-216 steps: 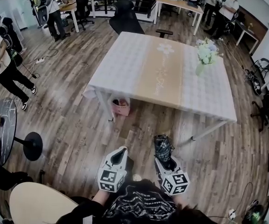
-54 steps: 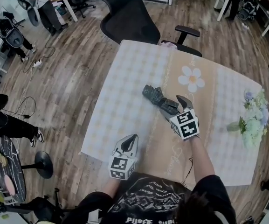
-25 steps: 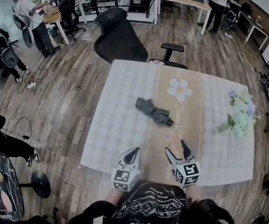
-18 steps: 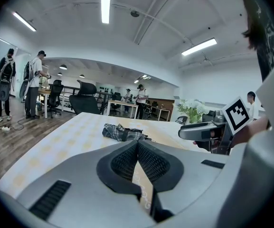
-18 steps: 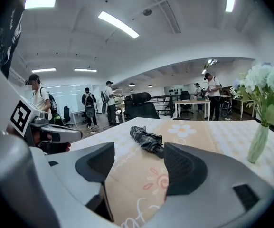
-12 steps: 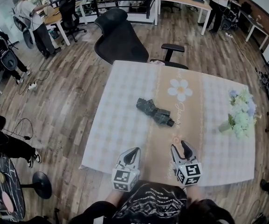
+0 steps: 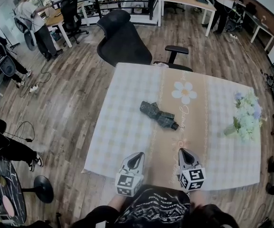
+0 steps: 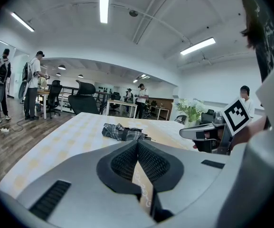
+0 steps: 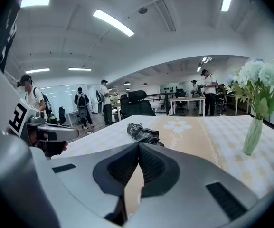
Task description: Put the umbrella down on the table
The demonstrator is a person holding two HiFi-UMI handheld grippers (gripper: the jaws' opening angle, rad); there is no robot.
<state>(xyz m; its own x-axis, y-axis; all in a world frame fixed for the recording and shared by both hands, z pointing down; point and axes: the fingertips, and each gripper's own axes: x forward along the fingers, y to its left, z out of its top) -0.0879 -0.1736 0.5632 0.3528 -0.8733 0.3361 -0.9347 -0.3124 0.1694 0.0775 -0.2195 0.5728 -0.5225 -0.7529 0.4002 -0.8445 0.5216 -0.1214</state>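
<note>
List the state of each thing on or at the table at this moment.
umbrella: folded, lying on the table, untouched
left gripper: shut, empty
right gripper: jaws have just closed, shut, nothing between them
flower vase: upright, near the table's right edge

right gripper (image 7: 182,152) drew back — jaws just closed, empty.

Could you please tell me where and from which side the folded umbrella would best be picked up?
Probably at the handle end of the umbrella, which points toward the right tool. It lies flat and diagonal, so come from the near side, jaws across its length.
</note>
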